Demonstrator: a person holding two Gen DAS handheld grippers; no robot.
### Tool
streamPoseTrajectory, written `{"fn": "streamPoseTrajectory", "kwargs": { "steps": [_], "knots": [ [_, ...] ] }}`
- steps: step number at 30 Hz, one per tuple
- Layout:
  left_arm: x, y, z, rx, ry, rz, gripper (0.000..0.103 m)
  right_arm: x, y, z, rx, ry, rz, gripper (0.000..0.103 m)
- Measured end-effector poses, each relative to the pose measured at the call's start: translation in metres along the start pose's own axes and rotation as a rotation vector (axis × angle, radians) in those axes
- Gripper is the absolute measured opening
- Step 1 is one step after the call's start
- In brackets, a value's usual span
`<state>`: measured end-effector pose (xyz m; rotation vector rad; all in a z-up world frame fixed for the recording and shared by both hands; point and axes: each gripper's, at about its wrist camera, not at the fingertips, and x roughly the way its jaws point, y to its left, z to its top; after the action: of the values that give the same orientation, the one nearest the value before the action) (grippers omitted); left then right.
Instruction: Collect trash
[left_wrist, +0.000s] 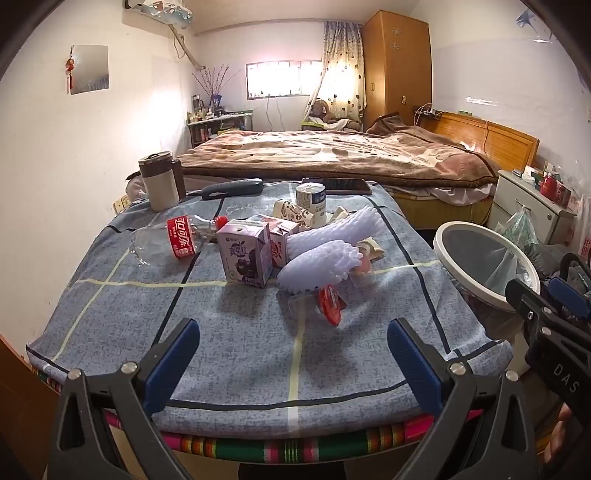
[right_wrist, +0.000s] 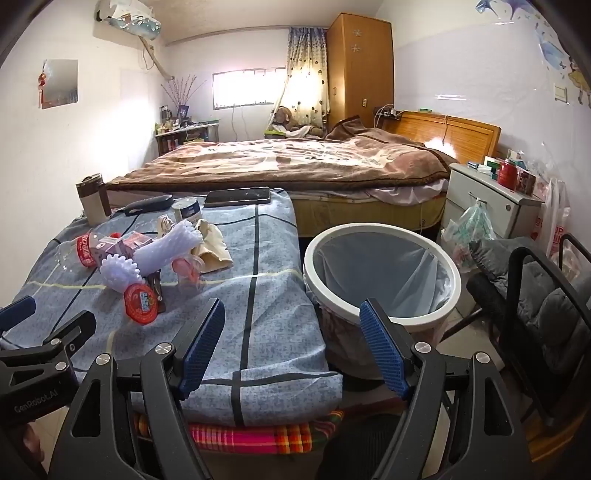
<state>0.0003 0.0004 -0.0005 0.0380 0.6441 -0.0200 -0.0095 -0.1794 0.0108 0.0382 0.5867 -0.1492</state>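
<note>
Trash lies on a table with a blue-grey cloth (left_wrist: 229, 332): a clear cola bottle (left_wrist: 173, 240), a purple drink carton (left_wrist: 245, 256), a pink carton (left_wrist: 279, 240), white foam fruit nets (left_wrist: 321, 266), a red-lidded cup (left_wrist: 330, 301) and a small white can (left_wrist: 310, 203). A white-rimmed bin with a grey liner (right_wrist: 384, 273) stands right of the table. My left gripper (left_wrist: 293, 354) is open and empty over the table's near edge. My right gripper (right_wrist: 291, 339) is open and empty near the table's right corner, in front of the bin.
A brown-and-white thermos (left_wrist: 160, 181), a dark brush-like tool (left_wrist: 232, 188) and a tablet (left_wrist: 340, 185) sit at the table's far end. A bed (left_wrist: 332, 155) lies behind. A white nightstand (right_wrist: 487, 199), hanging bags and a black chair (right_wrist: 546, 306) are at the right.
</note>
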Motion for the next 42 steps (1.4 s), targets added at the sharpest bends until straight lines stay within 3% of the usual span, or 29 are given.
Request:
{"fn": "streamPoseTrajectory", "kwargs": {
  "steps": [42],
  "knots": [
    [-0.0011,0.0018,0.0008,-0.002,0.004,-0.005,0.103,-0.0001,0.0015,-0.0011,-0.006,-0.001,-0.004,0.077]
  ]
}}
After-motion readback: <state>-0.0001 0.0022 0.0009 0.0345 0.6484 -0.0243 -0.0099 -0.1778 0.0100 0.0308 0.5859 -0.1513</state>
